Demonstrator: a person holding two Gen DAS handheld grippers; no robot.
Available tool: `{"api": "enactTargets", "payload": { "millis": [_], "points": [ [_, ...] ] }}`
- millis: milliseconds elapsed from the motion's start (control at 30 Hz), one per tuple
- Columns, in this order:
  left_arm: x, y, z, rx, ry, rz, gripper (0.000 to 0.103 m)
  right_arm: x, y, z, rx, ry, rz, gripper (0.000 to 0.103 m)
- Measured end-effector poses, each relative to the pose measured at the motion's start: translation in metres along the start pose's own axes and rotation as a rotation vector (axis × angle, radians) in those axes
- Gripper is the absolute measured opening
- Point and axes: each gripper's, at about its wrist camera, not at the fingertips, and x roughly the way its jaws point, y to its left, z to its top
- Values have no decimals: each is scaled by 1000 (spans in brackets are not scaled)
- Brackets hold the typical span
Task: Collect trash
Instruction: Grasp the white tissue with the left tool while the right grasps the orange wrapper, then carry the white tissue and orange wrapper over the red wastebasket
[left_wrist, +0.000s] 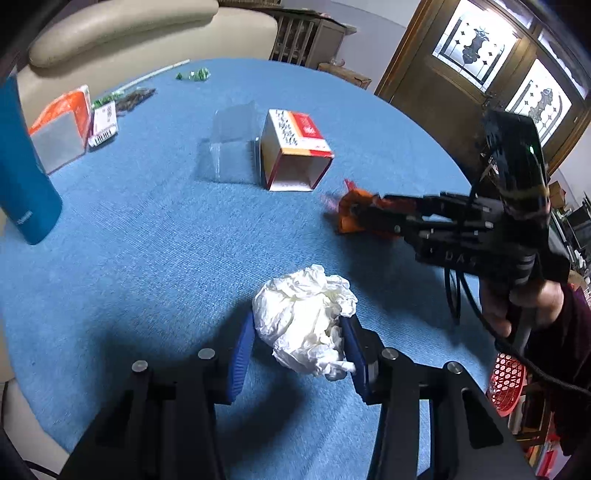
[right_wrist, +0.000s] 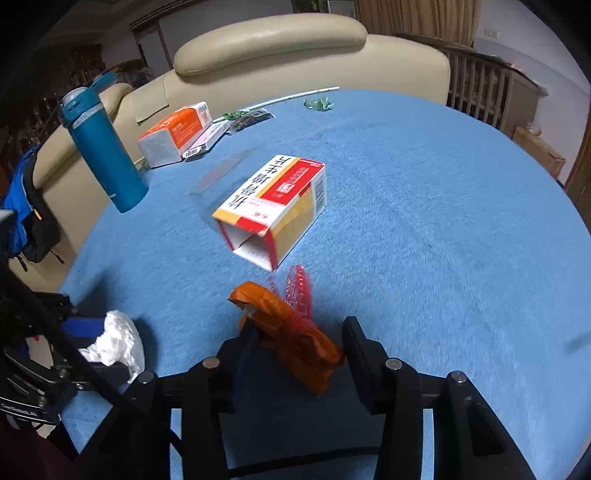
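Note:
A crumpled white tissue (left_wrist: 303, 314) lies on the blue tablecloth (left_wrist: 147, 258). My left gripper (left_wrist: 299, 332) has its blue pads pressed on both sides of it. The tissue (right_wrist: 118, 339) also shows at the lower left of the right wrist view. A crumpled orange wrapper (right_wrist: 291, 325) with a red plastic scrap sits between the fingers of my right gripper (right_wrist: 299, 332), which is shut on it just above the cloth. In the left wrist view the right gripper (left_wrist: 354, 214) reaches in from the right, held by a hand (left_wrist: 517, 306), with the orange wrapper (left_wrist: 349, 221) at its tips.
An open red, white and yellow carton (right_wrist: 273, 206) lies mid-table beside a clear plastic box (left_wrist: 232, 144). A blue bottle (right_wrist: 107, 147), an orange-white box (right_wrist: 173, 133) and green wrappers (right_wrist: 317, 103) sit toward the far edge. A red basket (left_wrist: 506, 380) stands below the table's right edge.

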Motion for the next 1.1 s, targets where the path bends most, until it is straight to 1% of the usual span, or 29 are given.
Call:
{"api": "enactTargets", "payload": {
  "millis": [200,400,533,733,933,1100],
  "points": [
    [-25,-13,-13,22,-39,25,48,-27,14,-20,77,-78,-22,46],
    [-51,-35,-22,75,-84,34,48,-76,18,-55,173,-175,-38,46],
    [-73,-62,-27,125,-120,34,48,-120,11,-89,246,-242,-55,46],
    [-98,-103,-37,202,-162,20,48,-182,1,-139,329,-318,-111,46],
    [-101,-141,-40,284,-157,-2,48,-240,-10,-189,418,-385,-187,46],
    [-104,-176,-40,358,-151,-24,48,-277,-22,-227,507,-446,-239,46]
  ]
}}
